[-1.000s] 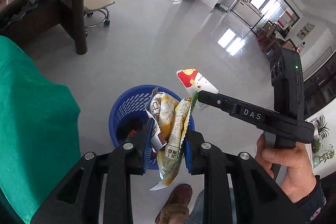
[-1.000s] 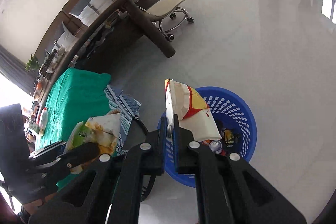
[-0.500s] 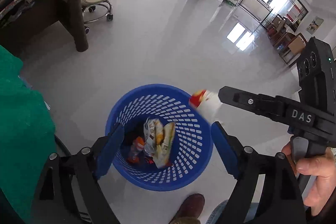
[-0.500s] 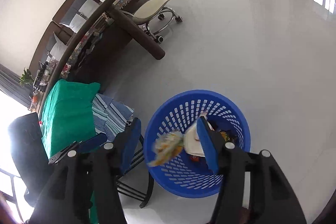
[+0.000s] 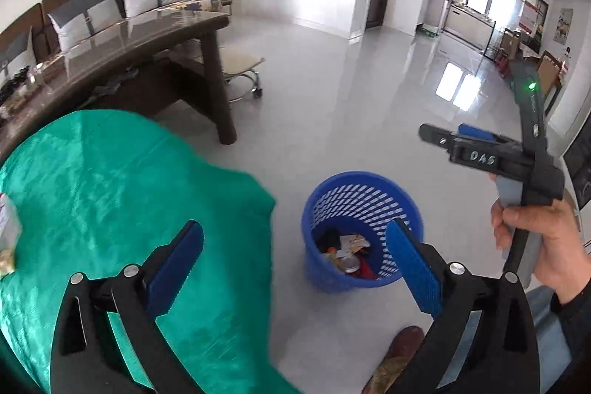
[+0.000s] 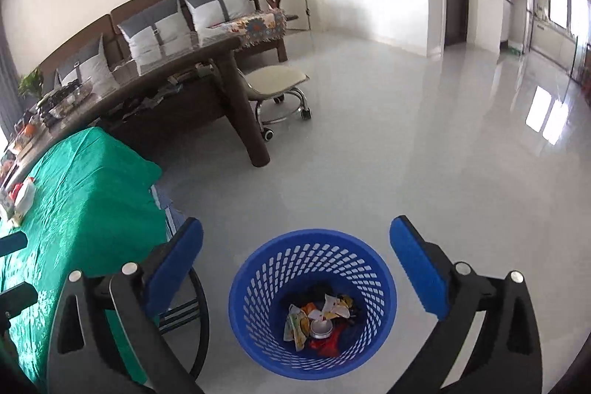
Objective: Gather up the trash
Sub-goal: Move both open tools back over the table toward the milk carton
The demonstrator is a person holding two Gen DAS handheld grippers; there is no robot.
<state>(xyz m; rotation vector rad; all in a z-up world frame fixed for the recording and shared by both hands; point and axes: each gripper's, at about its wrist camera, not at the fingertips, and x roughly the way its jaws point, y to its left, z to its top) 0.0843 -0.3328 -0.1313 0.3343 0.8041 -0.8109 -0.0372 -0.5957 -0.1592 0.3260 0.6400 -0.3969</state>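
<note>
A blue mesh trash basket [image 5: 321, 268] [image 6: 258, 346] stands on the grey floor. Inside lie snack wrappers [image 6: 297, 324] [image 5: 351, 240] and a can [image 6: 320, 327]. My left gripper [image 5: 295, 264] is open and empty, high above the green table edge and the basket. My right gripper [image 6: 295, 268] is open and empty above the basket; it also shows in the left wrist view [image 5: 476, 139], held in a hand at the right. More trash [image 6: 20, 198] [image 5: 7, 235] lies on the green tablecloth [image 5: 110, 191] [image 6: 74, 202] at the far left.
A dark wooden table [image 5: 129, 43] [image 6: 177, 76] with a thick leg stands behind the green table. A wheeled stool [image 6: 277, 87] [image 5: 242, 61] sits beside it, a sofa with cushions [image 6: 166, 21] behind. A chair frame [image 6: 192, 301] is under the green table. A shoe [image 5: 399, 353] is near the basket.
Both grippers opened and let their snack bags fall into the basket. Both then rose and tilted up, so the basket looks smaller and the green table has come into view.
</note>
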